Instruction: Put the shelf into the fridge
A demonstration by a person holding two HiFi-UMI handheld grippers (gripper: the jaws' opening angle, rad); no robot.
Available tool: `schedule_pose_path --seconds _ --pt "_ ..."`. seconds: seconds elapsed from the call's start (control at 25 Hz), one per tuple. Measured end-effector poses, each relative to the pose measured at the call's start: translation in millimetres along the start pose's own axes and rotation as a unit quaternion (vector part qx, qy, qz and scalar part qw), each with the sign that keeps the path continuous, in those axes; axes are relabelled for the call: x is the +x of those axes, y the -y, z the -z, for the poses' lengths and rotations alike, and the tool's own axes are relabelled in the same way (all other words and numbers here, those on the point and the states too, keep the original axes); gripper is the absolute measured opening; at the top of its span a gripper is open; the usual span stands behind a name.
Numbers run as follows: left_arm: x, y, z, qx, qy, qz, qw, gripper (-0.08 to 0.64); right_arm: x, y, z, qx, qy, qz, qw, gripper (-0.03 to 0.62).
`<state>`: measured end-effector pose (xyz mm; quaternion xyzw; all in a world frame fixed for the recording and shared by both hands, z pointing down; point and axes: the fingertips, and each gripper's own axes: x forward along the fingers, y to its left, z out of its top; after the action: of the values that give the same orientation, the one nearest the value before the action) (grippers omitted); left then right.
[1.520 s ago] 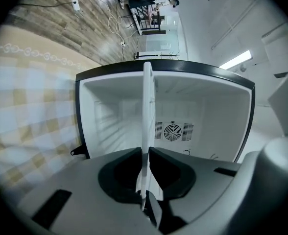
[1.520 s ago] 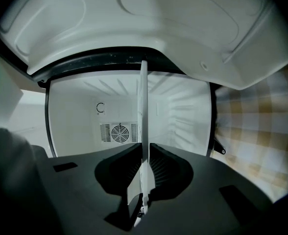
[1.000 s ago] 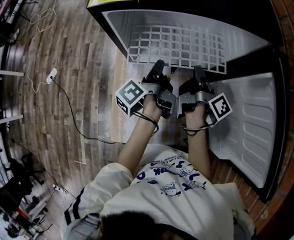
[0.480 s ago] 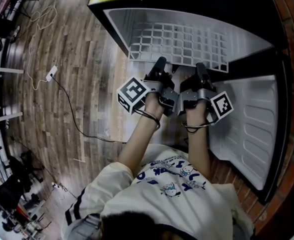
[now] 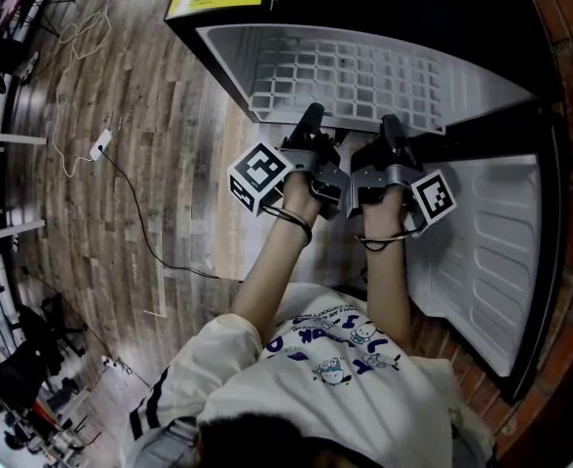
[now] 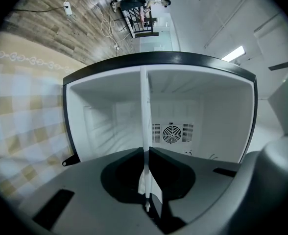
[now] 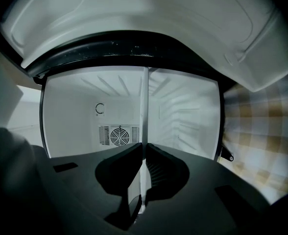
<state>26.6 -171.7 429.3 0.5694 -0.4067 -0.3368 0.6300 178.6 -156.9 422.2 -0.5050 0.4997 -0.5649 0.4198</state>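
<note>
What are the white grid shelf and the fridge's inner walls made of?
The shelf is probably metal wire with a white coating: thin bars form an open square grid with a matte look. The fridge's inner walls are likely moulded plastic, smooth and slightly glossy white, with ridges shaped into the sides. Neither can be confirmed by look alone.

One shelf, one fridge, two tools: left tool, right tool.

cream shirt, blue cartoon print
</note>
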Motion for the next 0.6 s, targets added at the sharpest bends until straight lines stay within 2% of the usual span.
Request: schedule_pose_path --seconds 0.6 --pt "2.3 -4.4 0.5 0.004 0.003 0.001 1.0 0.041 0.9 4.2 -1.0 -0.002 0.003 -0.002 1.0 0.043"
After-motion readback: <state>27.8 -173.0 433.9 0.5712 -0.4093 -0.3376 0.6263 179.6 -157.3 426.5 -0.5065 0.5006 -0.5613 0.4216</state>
